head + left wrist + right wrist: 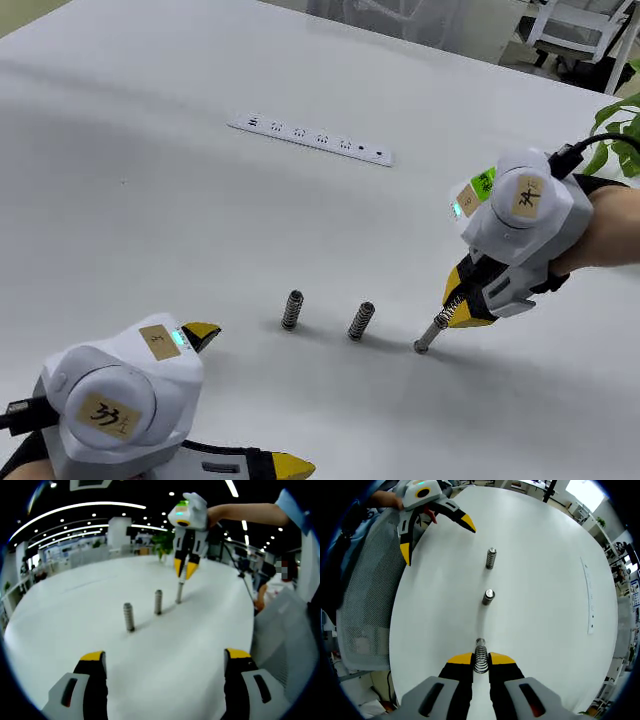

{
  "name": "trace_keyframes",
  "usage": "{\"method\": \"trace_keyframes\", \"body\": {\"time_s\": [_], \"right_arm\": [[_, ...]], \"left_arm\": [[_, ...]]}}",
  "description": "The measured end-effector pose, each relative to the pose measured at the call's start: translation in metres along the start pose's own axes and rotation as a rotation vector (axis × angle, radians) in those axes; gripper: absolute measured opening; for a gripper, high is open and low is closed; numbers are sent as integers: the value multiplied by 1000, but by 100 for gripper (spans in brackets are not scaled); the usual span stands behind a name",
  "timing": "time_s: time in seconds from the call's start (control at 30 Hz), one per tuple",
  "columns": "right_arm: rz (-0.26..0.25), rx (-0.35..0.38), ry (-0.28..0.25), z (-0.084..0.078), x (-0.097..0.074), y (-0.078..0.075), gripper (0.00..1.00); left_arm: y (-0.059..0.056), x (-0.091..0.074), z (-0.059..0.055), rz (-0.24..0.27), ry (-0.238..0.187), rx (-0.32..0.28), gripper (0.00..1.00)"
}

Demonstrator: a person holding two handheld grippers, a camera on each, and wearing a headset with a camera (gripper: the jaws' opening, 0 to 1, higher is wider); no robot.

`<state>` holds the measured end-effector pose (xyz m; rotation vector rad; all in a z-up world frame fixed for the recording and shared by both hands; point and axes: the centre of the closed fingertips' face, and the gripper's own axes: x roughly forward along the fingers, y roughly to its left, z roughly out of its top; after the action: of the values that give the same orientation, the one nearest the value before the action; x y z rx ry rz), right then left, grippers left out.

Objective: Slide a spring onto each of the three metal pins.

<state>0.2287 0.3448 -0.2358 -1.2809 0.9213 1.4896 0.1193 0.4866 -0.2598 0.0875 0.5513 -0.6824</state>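
Note:
Three upright metal pins stand in a row on the white table (150, 200). The left pin (292, 310) and the middle pin (360, 320) each carry a coiled spring. My right gripper (458, 305) is shut on a third spring (448, 311), tilted over the right pin (425, 340), whose lower part is bare. In the right gripper view the spring (480, 657) sits between the yellow jaws of my right gripper (481, 658), its far end at the pin's top (480, 641). My left gripper (245, 398) hangs open and holds nothing, near the table's front left.
A white power strip (310, 138) lies flat at the back of the table. A green plant (620, 130) stands past the right edge. A grey mesh chair (365, 605) stands beside the table near my left gripper (437, 544).

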Motion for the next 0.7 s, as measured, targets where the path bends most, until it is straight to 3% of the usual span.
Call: {"method": "trace_keyframes", "body": {"time_s": [0.7], "right_arm": [[10,-29,43,4,19,-2,13]], "left_arm": [[2,0,0,-1,-7,-14,98]]}}
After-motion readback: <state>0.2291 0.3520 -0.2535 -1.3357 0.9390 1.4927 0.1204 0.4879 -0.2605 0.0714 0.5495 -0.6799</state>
